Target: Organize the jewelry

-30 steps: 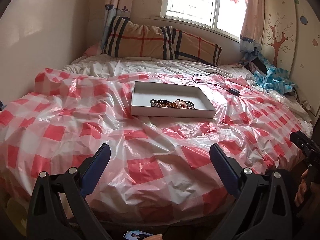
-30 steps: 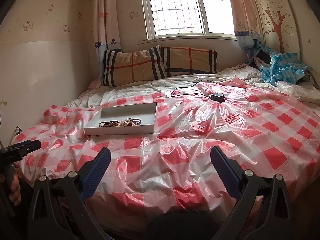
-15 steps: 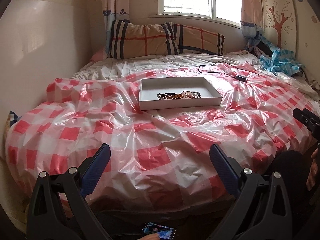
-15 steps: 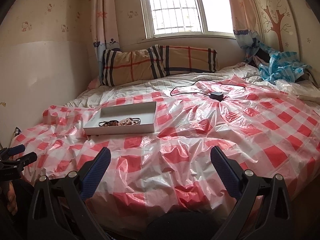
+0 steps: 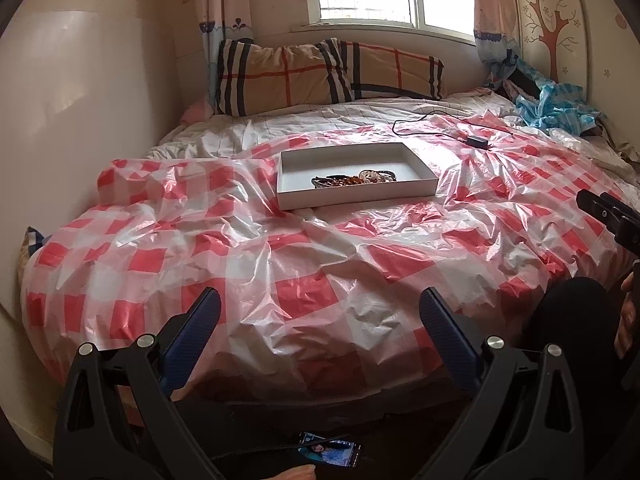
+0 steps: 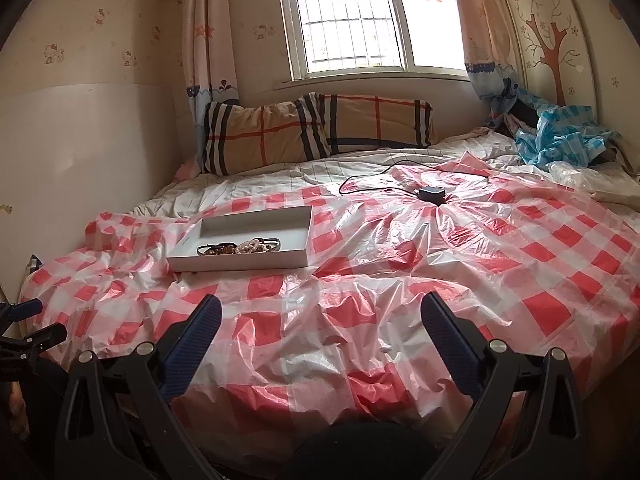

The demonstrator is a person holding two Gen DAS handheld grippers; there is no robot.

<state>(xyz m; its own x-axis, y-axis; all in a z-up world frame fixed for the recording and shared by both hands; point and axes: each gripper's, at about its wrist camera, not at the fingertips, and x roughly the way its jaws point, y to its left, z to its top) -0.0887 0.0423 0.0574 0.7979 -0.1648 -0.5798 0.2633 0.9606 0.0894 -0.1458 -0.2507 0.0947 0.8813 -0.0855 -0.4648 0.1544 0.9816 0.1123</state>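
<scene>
Both views now take in more of the room than a second ago: the left claw [image 5: 320, 312] has drawn back and risen, so the tray [image 5: 360, 196] sits smaller and farther up the left view, with more wall and window above it and a phone [image 5: 330, 449] on the floor fully in sight below; the right view has changed far less, though the left claw [image 6: 30, 322] has sunk lower at its left edge. Each claw is released, jaws wide apart and holding nothing; the right claw [image 6: 320, 314] hangs over the near edge of the bed [image 6: 400, 312], well apart from the tray [image 6: 240, 260]. Jewelry [image 5: 354, 179], several bracelets and bead strings, lies bunched in one heap inside the white tray, toward its near wall, with the rest of the tray floor bare. No piece is seen on the red-checked sheet [image 5: 280, 264] outside the tray. Judged from this, the scene fits either a heap waiting to be sorted or pieces just gathered into the tray; one moment does not settle which. Any further grasp calls for a long reach across the bed and a fine pinch on a single strand, since the pieces overlap and may drag one another. A charger [image 6: 431, 194] and its cable lie beyond the tray.
</scene>
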